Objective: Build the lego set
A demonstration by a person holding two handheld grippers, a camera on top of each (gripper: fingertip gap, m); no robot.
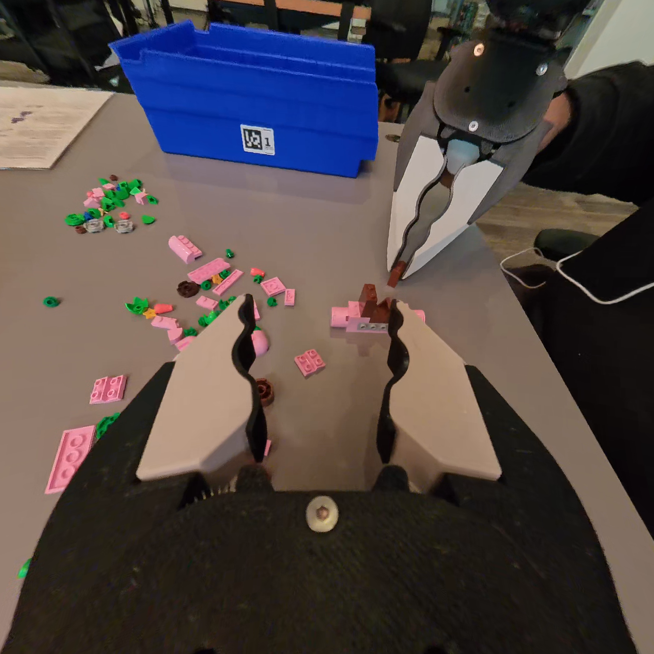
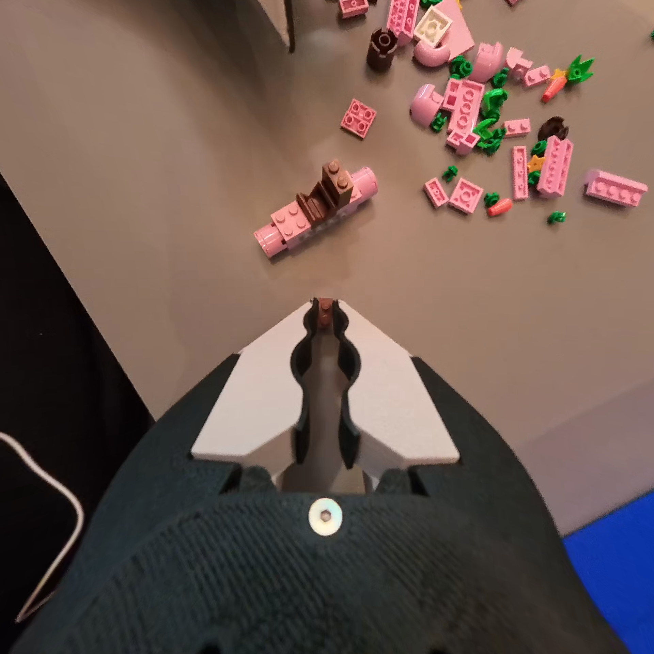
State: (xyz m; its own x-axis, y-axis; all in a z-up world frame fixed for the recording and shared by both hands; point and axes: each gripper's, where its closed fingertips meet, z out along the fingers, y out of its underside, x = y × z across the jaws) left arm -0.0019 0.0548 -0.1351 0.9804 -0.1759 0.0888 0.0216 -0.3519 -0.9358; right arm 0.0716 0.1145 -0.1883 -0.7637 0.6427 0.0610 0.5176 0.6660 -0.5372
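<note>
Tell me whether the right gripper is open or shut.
Shut. The right gripper pinches a small brown brick between its fingertips, short of the pink and brown assembly on the table.

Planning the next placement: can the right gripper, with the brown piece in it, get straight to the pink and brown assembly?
Probably yes. The right gripper holds the small brown piece, and only bare table lies before the assembly. The open left gripper crowds its far side.

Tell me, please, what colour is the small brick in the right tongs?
Reddish brown brick, clearest in the right wrist view.
</note>
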